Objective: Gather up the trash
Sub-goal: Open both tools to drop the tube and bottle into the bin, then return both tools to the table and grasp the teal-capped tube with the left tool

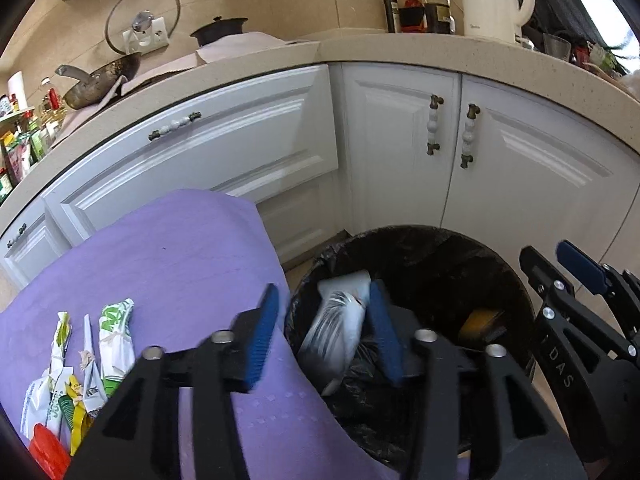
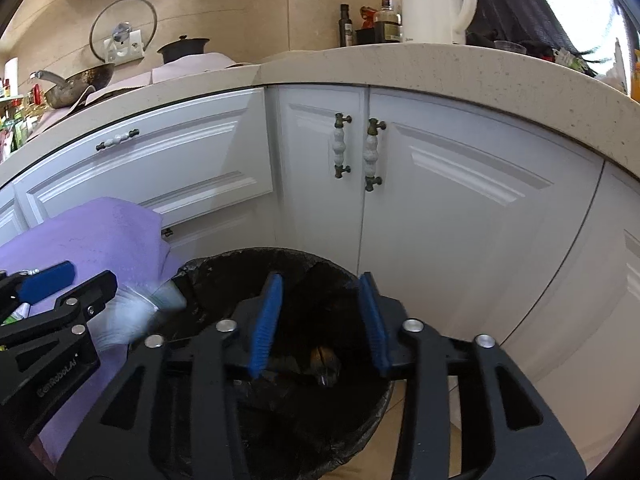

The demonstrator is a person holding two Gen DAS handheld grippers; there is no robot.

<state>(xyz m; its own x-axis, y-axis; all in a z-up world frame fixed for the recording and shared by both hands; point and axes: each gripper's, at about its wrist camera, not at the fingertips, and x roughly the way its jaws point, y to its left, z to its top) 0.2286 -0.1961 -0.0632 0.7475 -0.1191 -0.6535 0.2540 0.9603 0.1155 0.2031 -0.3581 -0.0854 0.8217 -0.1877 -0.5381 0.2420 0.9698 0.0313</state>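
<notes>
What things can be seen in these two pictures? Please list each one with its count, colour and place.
trash bin: 1, black with black liner, on the floor before the cabinets
white packet: 1, white-grey, blurred, over the bin's left rim
yellow item: 1, inside the bin
purple cloth: 1, covers the surface left of the bin
wrappers: several, white, green and yellow, on the cloth
red item: 1, at the cloth's near left edge
cabinets: white, under a beige counter
kettle: 1, white, on the counter
bottles: several, dark, beside the kettle
wok: 1, dark, far left on the counter
glass lid: 1, against the wall
left claw: black with blue pads, open, beside the packet
right claw: same colours, open, above the bin
</notes>
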